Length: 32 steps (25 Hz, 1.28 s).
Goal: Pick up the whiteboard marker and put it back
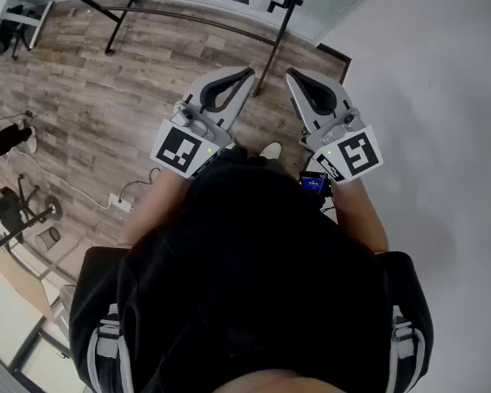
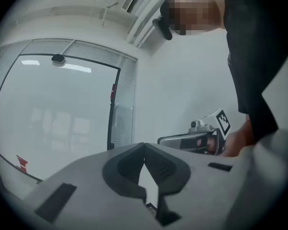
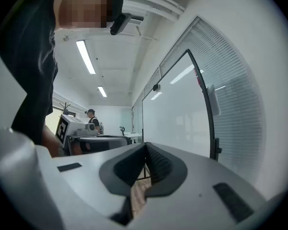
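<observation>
Whiteboard point(image 3: 177, 119) stands ahead of left tongs point(image 1: 247, 74) and right tongs point(image 1: 291, 74), both clenched empty above wooden floor point(image 1: 106, 113)

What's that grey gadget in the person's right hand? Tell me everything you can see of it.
The right gripper is a light grey, plastic-looking tool with two curved fingers lined with dark ribbed pads. The fingers are shut tip to tip, with nothing between them. At its rear sits a cube bearing black-and-white square markers. A hand grips it from behind. It points forward and level above the wooden floor.
</observation>
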Tool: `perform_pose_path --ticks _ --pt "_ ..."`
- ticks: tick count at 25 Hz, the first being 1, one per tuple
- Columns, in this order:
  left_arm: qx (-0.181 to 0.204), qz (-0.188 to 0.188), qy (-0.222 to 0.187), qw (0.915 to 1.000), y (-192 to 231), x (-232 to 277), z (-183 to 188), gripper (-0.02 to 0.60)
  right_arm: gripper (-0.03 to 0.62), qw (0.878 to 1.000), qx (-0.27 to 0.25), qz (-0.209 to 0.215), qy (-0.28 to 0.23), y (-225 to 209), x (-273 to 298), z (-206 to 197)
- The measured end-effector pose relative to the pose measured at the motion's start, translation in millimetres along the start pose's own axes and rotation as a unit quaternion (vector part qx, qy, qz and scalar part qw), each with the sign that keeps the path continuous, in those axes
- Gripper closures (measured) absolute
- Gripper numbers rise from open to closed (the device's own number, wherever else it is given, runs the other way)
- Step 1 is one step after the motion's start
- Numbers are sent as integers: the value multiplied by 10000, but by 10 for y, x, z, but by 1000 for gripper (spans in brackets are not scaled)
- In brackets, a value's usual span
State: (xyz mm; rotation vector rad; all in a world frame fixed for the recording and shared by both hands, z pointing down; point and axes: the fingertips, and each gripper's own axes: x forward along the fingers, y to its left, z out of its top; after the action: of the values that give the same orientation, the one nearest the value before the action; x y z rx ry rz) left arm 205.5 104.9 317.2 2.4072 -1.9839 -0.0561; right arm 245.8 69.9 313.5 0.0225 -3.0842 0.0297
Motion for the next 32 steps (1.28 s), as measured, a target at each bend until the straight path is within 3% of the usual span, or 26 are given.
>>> perform_pose_path --ticks 21,32 --pt "-46 318 -4 9995 372 -616 51 578 600 9996 65 252 89 552 479 -23" --pt "-162 236 -144 9995 683 -959 122 578 600 9996 98 236 138 825 890 -19"
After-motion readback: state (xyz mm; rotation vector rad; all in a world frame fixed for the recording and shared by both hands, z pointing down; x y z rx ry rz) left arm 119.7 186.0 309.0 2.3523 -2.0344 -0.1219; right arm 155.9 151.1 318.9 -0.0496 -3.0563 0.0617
